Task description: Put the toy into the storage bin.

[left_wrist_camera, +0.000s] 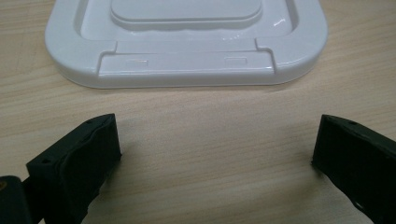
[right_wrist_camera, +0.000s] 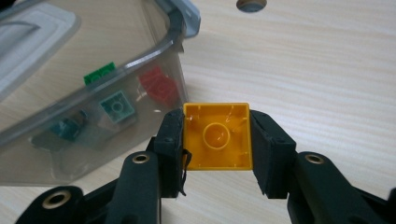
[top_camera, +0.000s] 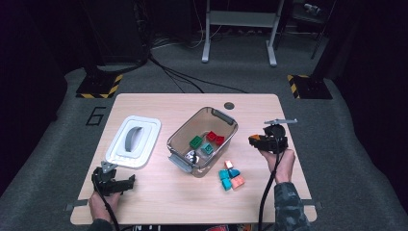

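A pale wooden surface (top_camera: 159, 192) stands on grey carpet in a dark room, with cables and stand legs behind it. At its middle sits a clear plastic storage box (top_camera: 202, 139), lidless, its long axis running diagonally from near left to far right, and red, green and teal bricks lie inside. Its white lid (top_camera: 133, 142) lies flat to the left, probably set aside so the box stays open for filling. The right hand-held gripper (right_wrist_camera: 217, 137) is clamped on a yellow toy brick (right_wrist_camera: 217, 136), one pad on each of two opposite side walls; the brick is held above the surface just right of the box, its hollow underside turned toward the gripper's camera, so its studs likely face away. It looks roughly square, with no clear long axis. A small cluster of teal and orange bricks (top_camera: 231, 175) waits near the box's near right corner. The left hand-held gripper (left_wrist_camera: 215, 154) rests with its jaws wide apart and empty, just short of the lid.
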`<action>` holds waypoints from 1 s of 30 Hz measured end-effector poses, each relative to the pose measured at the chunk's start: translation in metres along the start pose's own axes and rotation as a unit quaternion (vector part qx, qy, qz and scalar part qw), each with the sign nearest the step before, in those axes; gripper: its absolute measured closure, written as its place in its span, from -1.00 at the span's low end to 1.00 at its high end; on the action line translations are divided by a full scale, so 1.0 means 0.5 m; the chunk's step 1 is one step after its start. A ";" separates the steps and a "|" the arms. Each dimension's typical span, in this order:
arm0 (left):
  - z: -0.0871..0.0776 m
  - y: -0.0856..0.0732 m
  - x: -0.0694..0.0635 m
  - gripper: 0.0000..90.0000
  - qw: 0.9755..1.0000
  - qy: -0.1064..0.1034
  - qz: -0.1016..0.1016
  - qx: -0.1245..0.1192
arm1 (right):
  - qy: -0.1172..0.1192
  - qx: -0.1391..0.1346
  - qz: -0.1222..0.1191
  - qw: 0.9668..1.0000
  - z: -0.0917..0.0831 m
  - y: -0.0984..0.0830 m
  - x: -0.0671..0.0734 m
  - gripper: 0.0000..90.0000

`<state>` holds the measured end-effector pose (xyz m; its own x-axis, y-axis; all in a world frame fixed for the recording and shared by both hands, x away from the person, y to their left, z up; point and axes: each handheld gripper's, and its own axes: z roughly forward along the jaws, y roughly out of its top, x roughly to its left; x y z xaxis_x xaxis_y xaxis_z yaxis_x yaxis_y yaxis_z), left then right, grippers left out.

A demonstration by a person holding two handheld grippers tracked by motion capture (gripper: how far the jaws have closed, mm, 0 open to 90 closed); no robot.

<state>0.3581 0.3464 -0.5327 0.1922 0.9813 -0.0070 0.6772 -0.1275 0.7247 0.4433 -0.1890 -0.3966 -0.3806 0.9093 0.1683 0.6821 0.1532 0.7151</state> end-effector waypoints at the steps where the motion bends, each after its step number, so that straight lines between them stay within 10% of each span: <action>1: 0.000 0.000 0.000 -0.98 1.000 0.000 0.000 0.000 | -0.002 0.003 -0.002 1.000 -0.001 0.008 -0.001 0.31; 30: -0.001 0.000 0.001 -0.99 1.000 0.001 0.002 0.004 | 0.011 -0.016 -0.068 0.998 -0.015 0.152 0.064 0.31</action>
<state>0.3578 0.3472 -0.5323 0.1930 0.9812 -0.0028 0.6827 -0.1322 0.7186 0.4783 -0.1510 -0.3317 -0.4818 0.8723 0.0832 0.6028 0.2610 0.7540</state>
